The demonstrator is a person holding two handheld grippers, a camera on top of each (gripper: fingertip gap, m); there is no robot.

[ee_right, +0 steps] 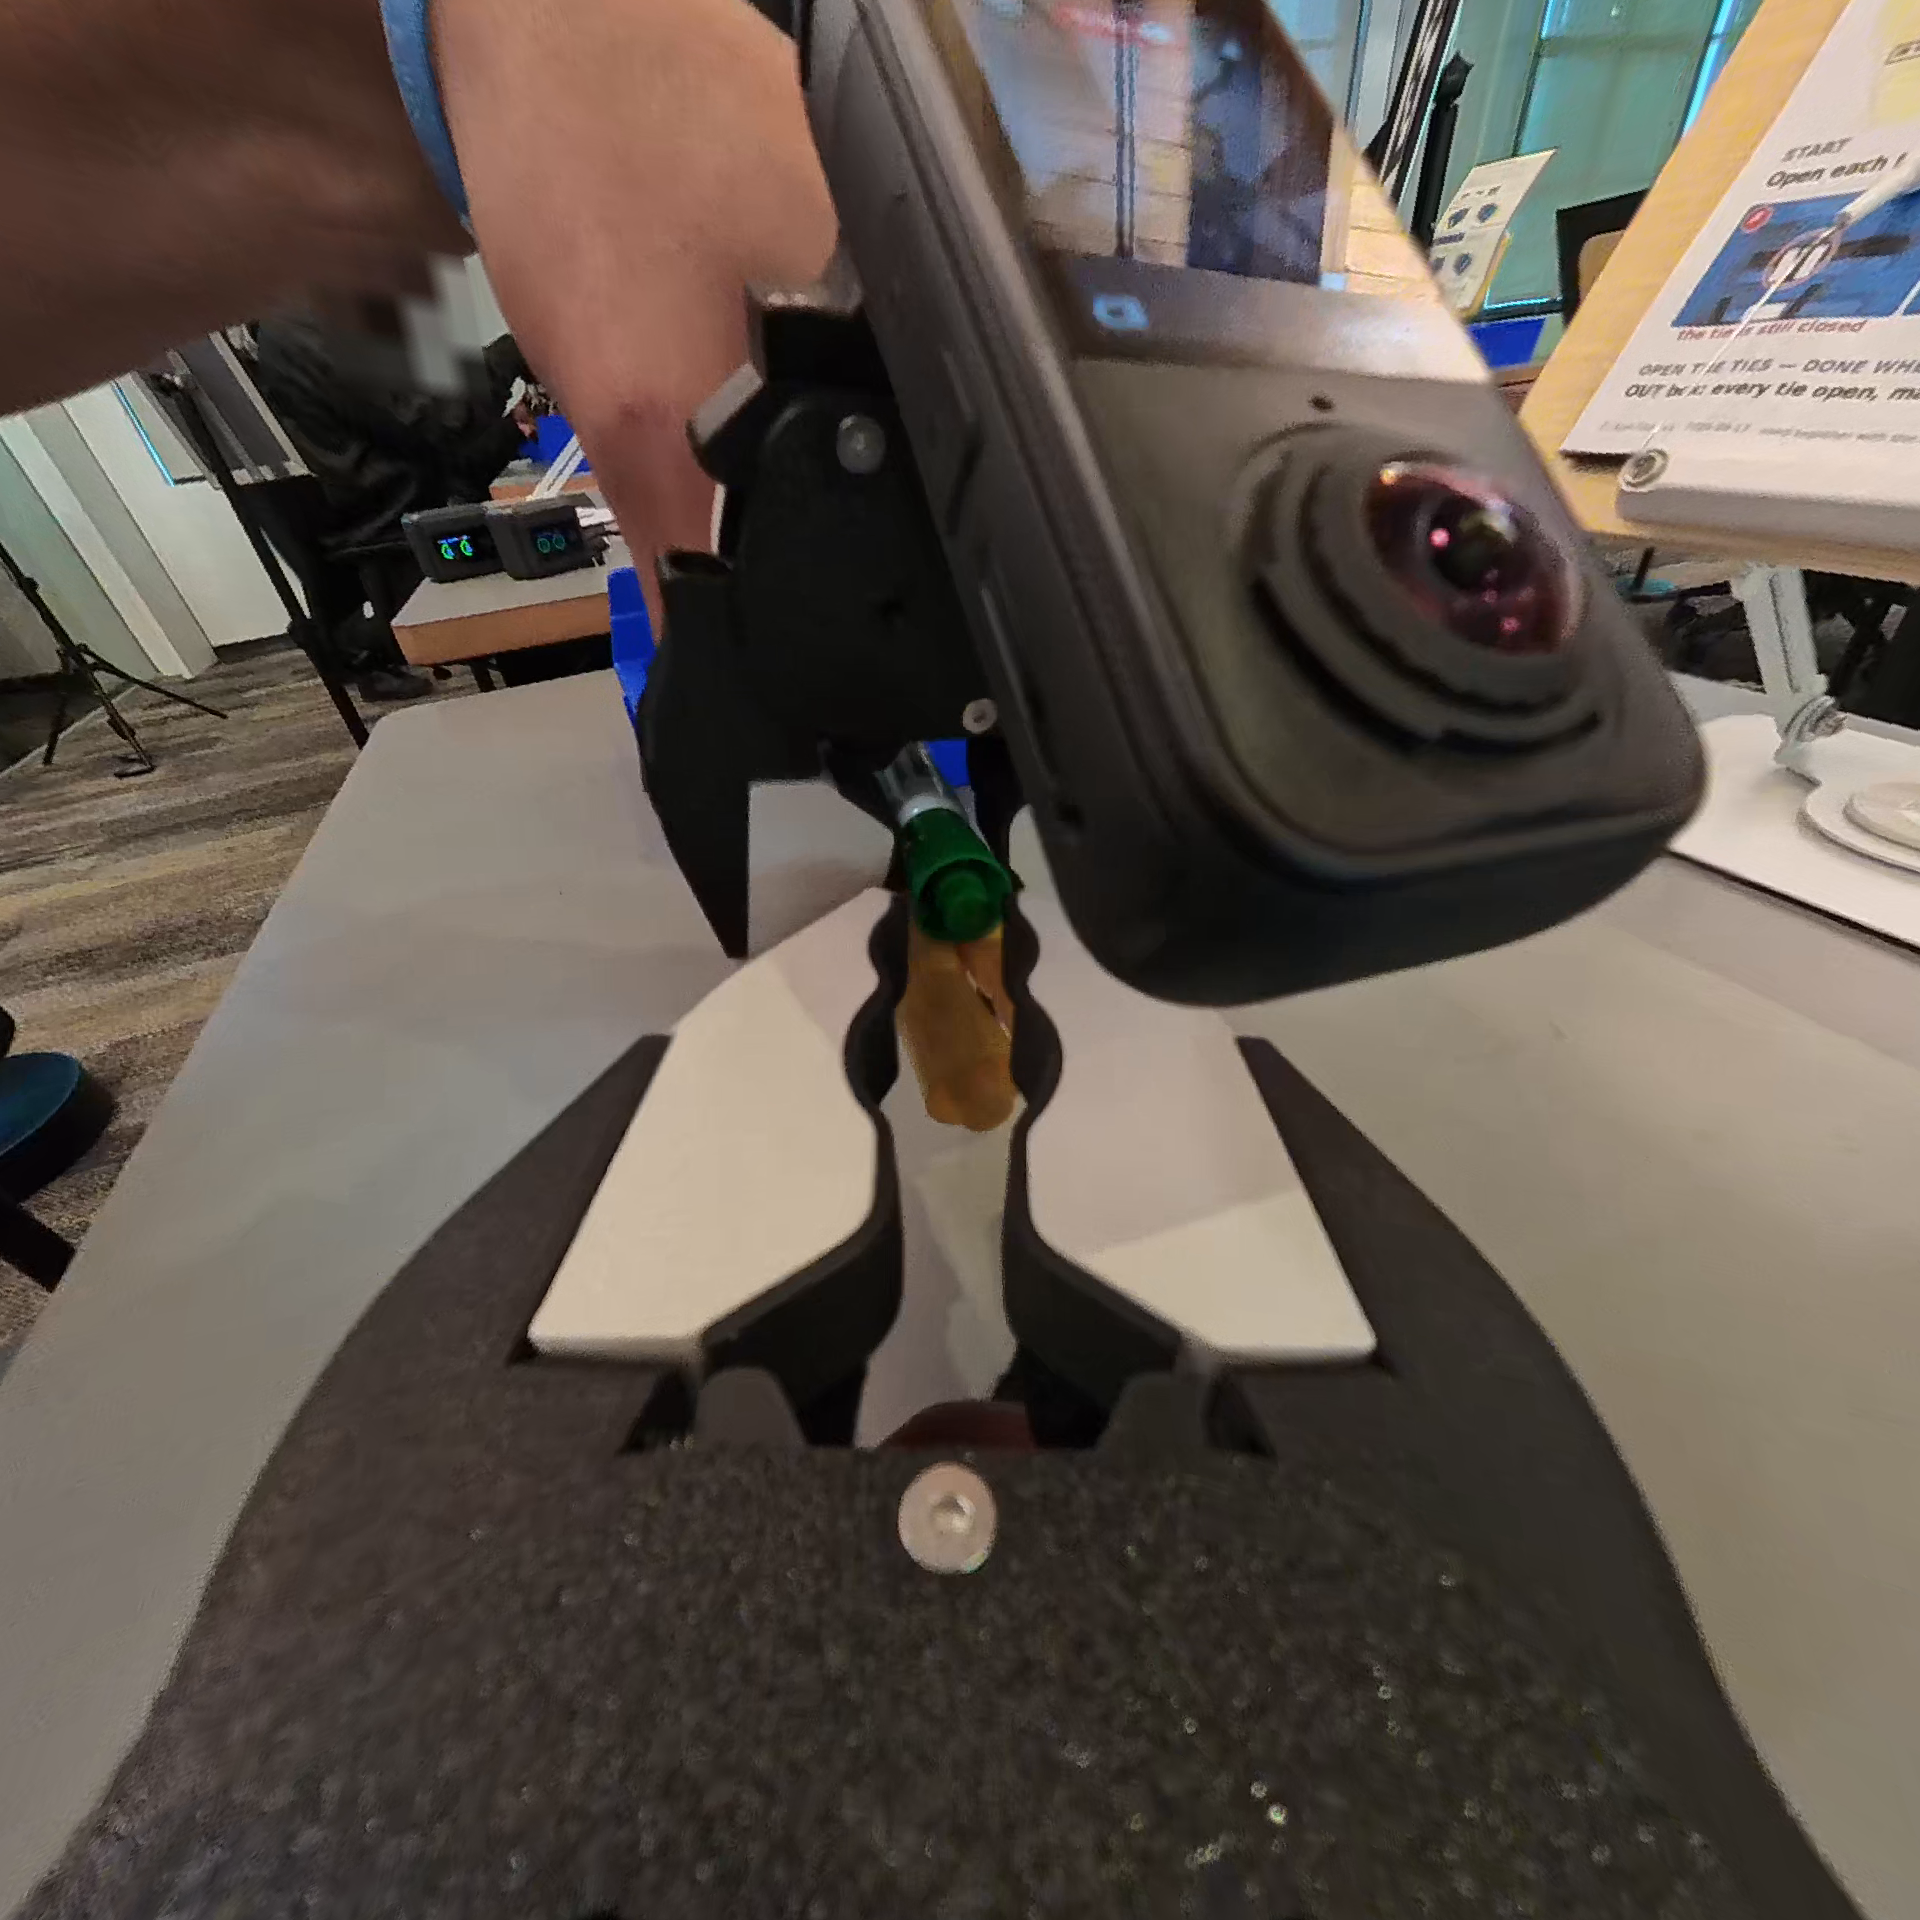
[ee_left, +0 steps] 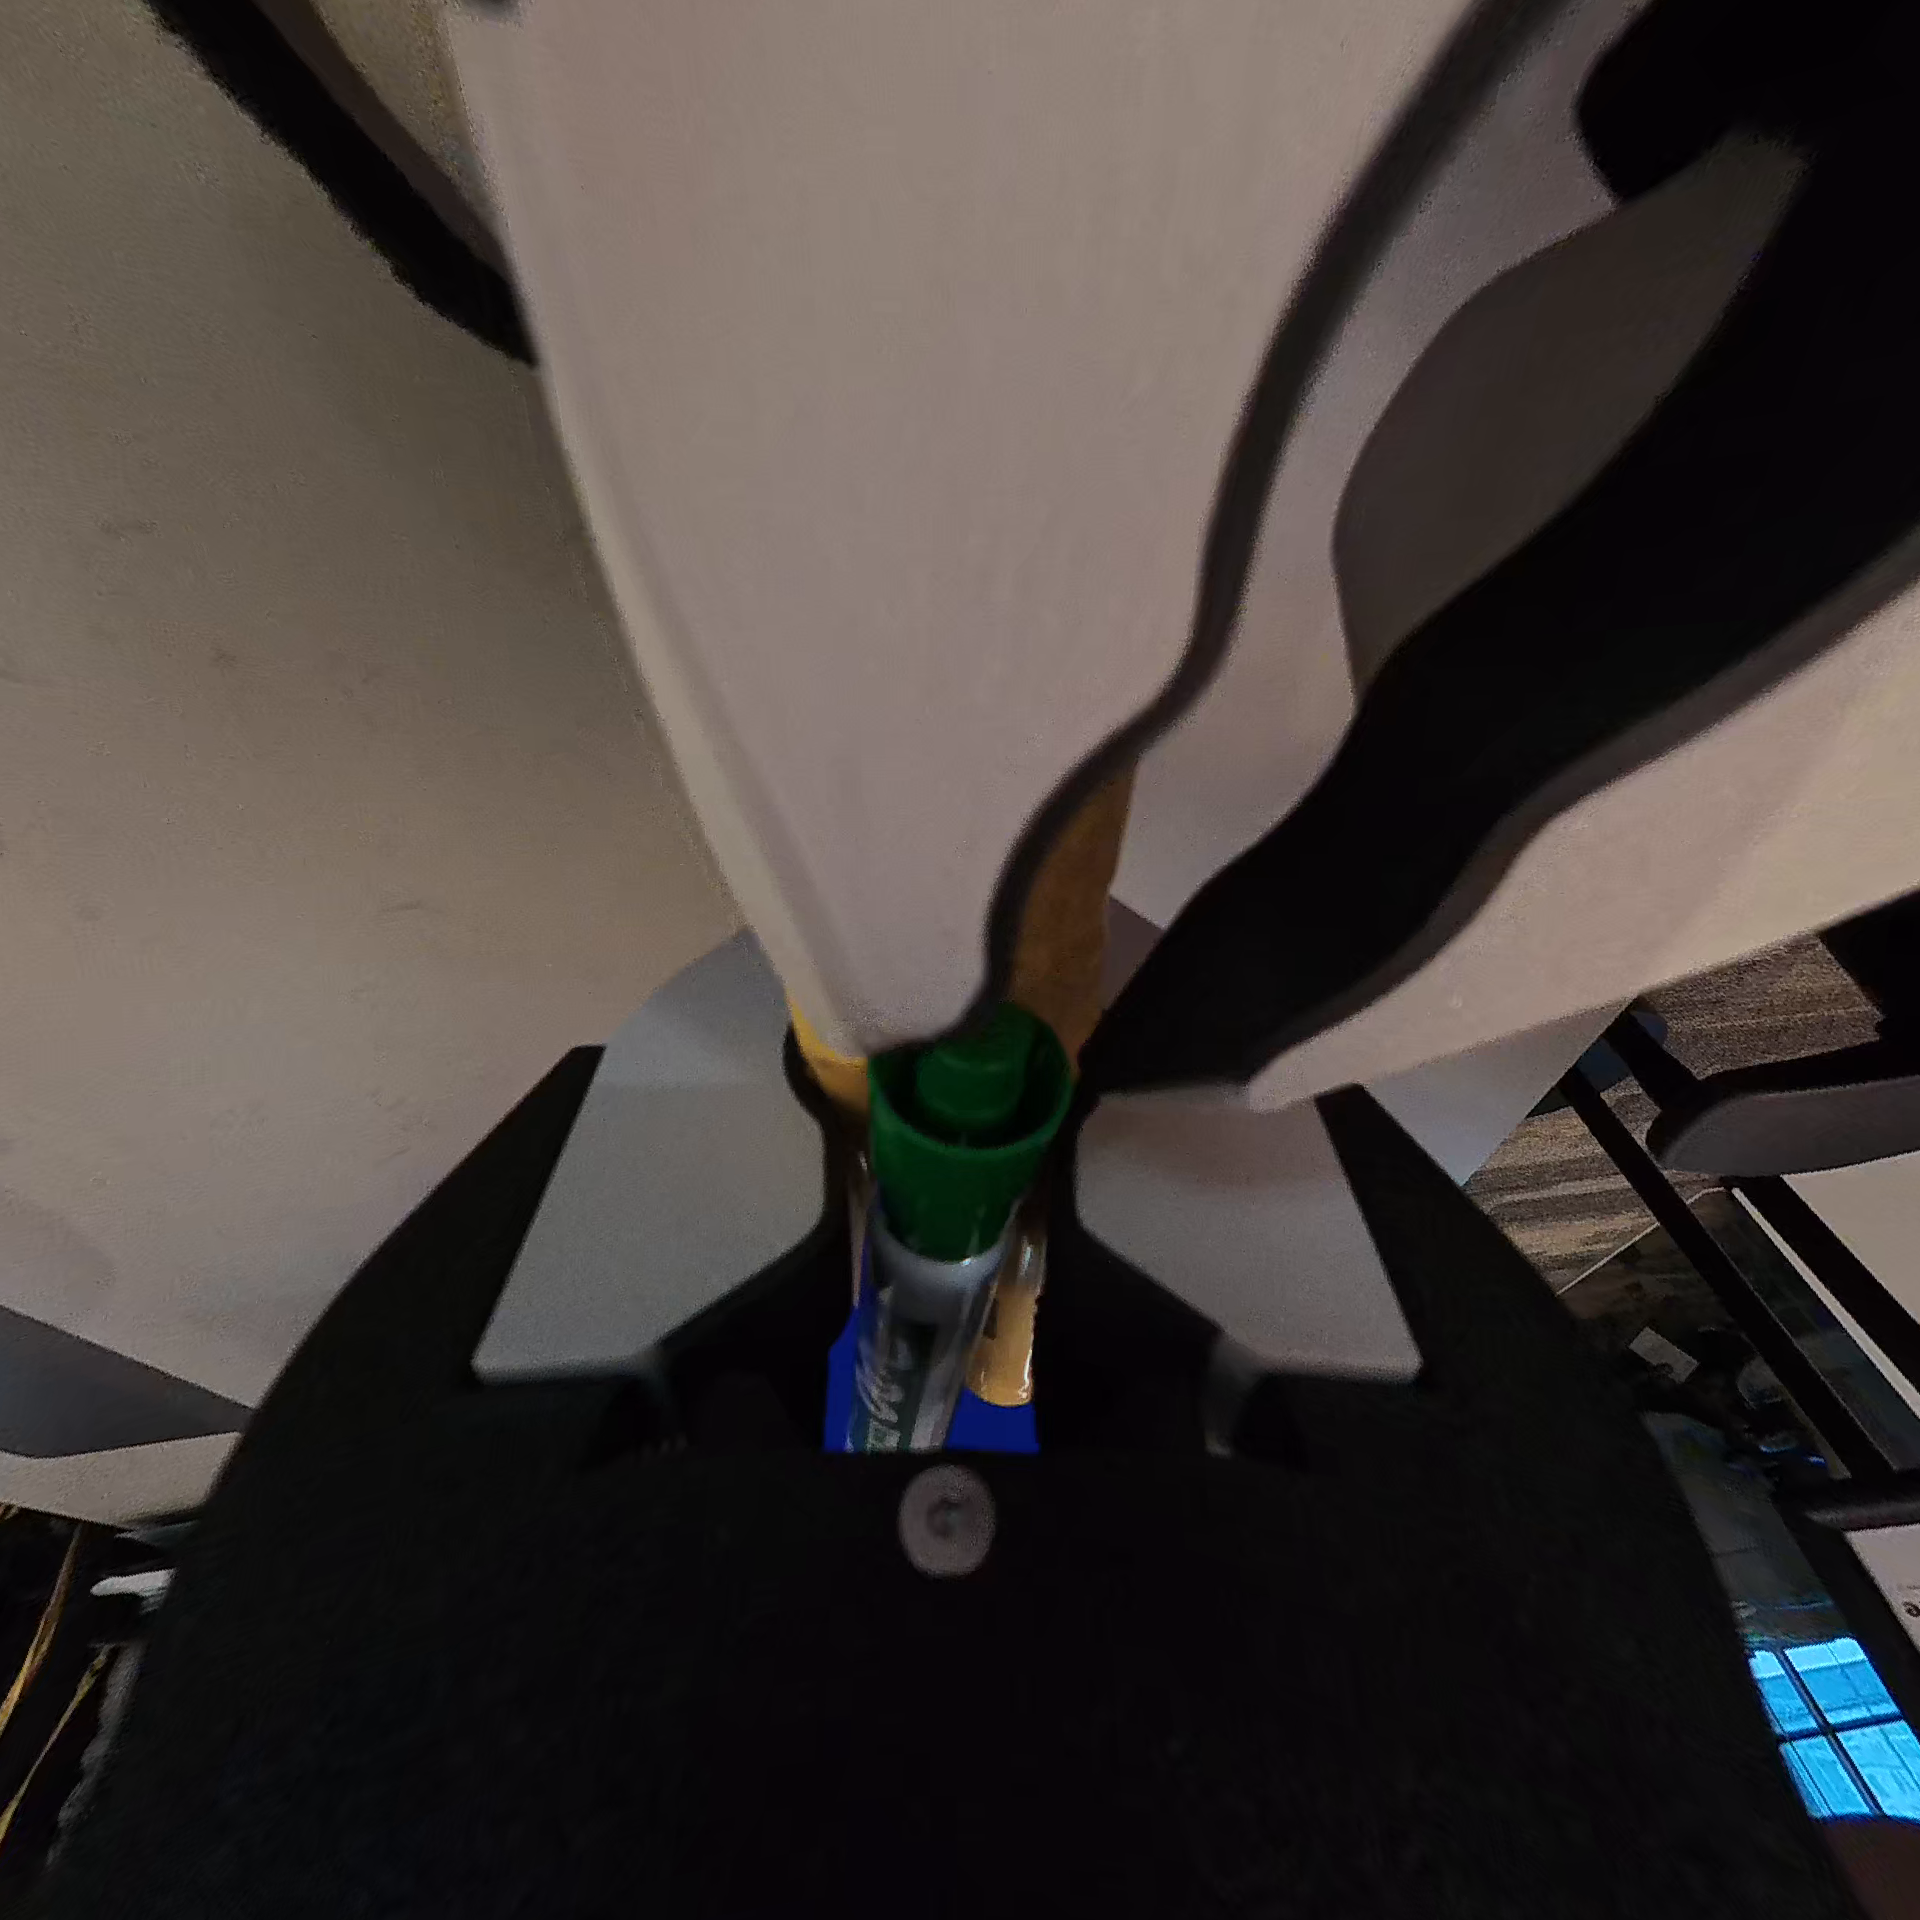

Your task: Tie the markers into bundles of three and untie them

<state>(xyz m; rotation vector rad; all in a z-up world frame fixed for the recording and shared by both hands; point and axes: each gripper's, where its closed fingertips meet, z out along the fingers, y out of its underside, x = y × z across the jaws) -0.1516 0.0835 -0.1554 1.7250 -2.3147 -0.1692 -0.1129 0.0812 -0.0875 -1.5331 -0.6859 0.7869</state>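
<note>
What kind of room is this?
Probably an office or lab workroom: grey work tables, patterned carpet, a tripod, small screen devices on another table, and an instruction sheet propped up.

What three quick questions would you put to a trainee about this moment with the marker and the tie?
1. True or false: the left gripper is shut on the marker.
2. What is pinched between the fingers of the right gripper?
A. the tan tie
B. a red marker
C. a sheet of paper
3. Fill in: the marker's cap is coloured ____.

Key: 1 true; 2 A; 3 green.
</note>
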